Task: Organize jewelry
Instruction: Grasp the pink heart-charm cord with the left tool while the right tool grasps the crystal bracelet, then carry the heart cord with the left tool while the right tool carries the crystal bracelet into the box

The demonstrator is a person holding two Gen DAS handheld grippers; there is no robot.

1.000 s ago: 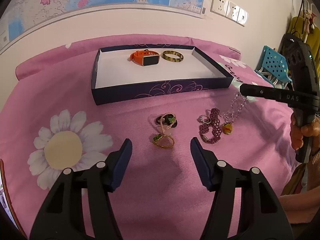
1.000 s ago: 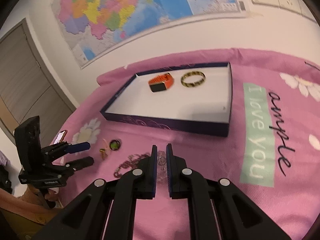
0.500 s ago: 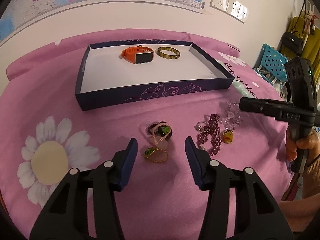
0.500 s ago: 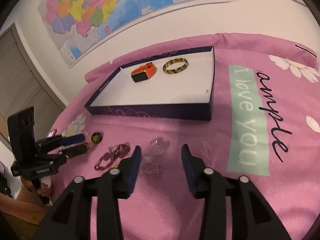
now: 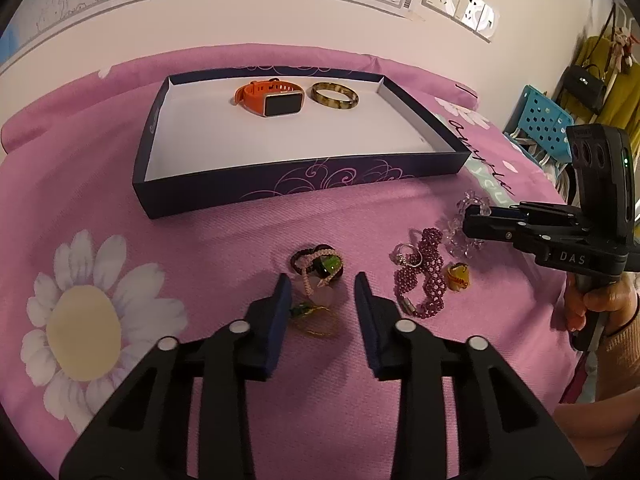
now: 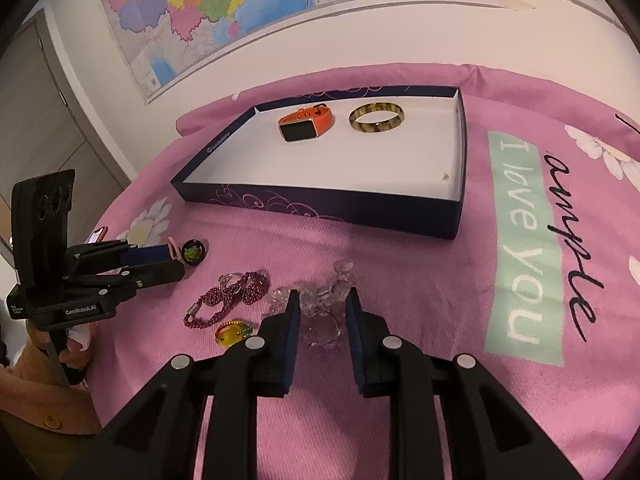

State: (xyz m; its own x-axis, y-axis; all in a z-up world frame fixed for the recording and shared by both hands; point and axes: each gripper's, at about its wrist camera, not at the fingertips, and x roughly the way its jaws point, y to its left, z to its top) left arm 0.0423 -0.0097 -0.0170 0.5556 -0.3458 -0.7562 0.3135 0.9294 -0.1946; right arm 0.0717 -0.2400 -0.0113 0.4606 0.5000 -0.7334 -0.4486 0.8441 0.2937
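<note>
A dark blue box lid (image 5: 304, 184) lies on the pink cloth and holds an orange watch (image 5: 272, 98) and a brown bangle (image 5: 334, 96). My left gripper (image 5: 322, 280) is open, low over a pink cord with a green pendant (image 5: 320, 268) and a gold ring (image 5: 316, 320). My right gripper (image 6: 320, 300) is open around a clear crystal bracelet (image 6: 324, 308) lying on the cloth. A purple bead bracelet (image 5: 424, 276), a silver ring (image 5: 406, 254) and a yellow ring (image 5: 458, 276) lie between the two grippers.
The pink flowered cloth (image 6: 440, 280) covers the whole surface and ends at a white wall with a map (image 6: 240, 0). A blue perforated basket (image 5: 540, 120) and hanging bags stand at the far right. A door (image 6: 40, 120) is at the left.
My right gripper let go of the crystal bracelet, opened, and now straddles it on the cloth. My left gripper moved forward and down over the pink cord and gold ring.
</note>
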